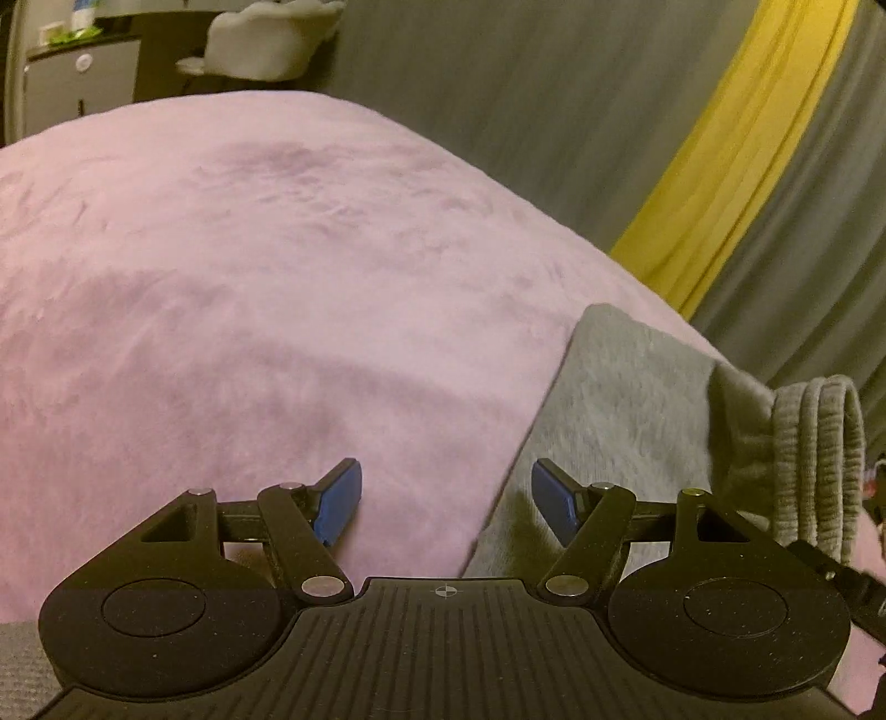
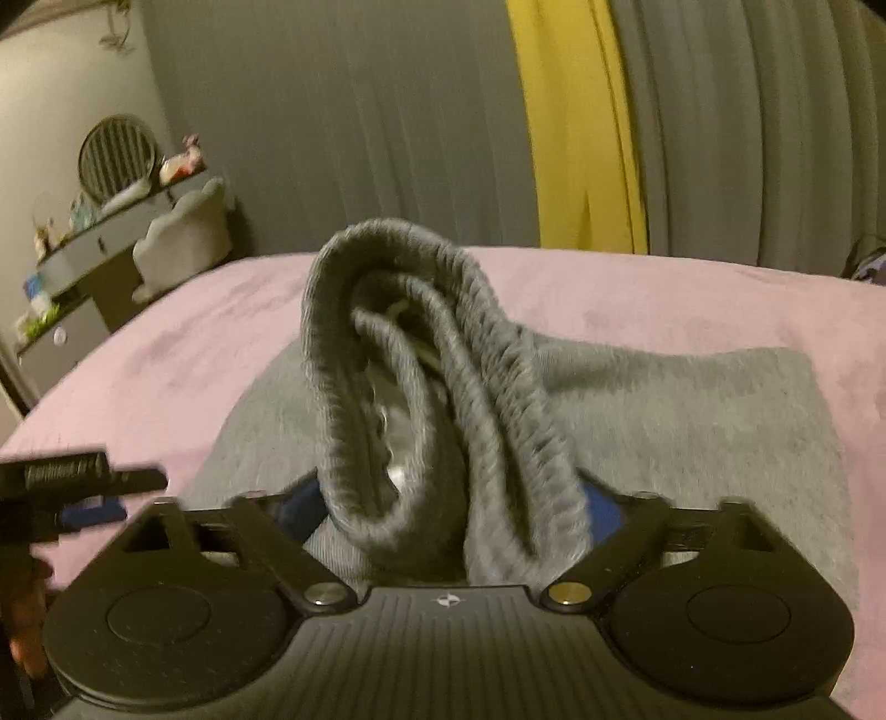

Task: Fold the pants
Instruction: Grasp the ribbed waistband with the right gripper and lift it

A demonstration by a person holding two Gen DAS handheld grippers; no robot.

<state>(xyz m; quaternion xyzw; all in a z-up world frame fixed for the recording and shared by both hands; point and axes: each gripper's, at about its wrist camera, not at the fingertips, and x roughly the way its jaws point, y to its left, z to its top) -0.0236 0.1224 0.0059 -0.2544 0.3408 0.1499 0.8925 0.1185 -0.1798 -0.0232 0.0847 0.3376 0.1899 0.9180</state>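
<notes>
The grey pants point(image 2: 664, 421) lie partly folded on a pink blanket point(image 2: 692, 299). My right gripper point(image 2: 454, 515) is shut on the ribbed waistband point(image 2: 443, 354), which stands bunched up between the blue pads. In the left wrist view the pants point(image 1: 620, 399) lie at the lower right, with the waistband point(image 1: 819, 459) raised at the far right edge. My left gripper point(image 1: 446, 501) is open and empty, low over the pants' left edge, with its left pad point(image 1: 340, 501) over the blanket point(image 1: 249, 277) and its right pad point(image 1: 554, 504) over the grey cloth. The left gripper point(image 2: 83, 487) also shows at the left of the right wrist view.
Grey curtains with a yellow panel point(image 2: 581, 127) hang behind the bed. A dark shelf unit with small items point(image 2: 105, 221) and a pale cushioned seat point(image 2: 188, 232) stand at the far left. The seat point(image 1: 271, 39) also shows in the left wrist view.
</notes>
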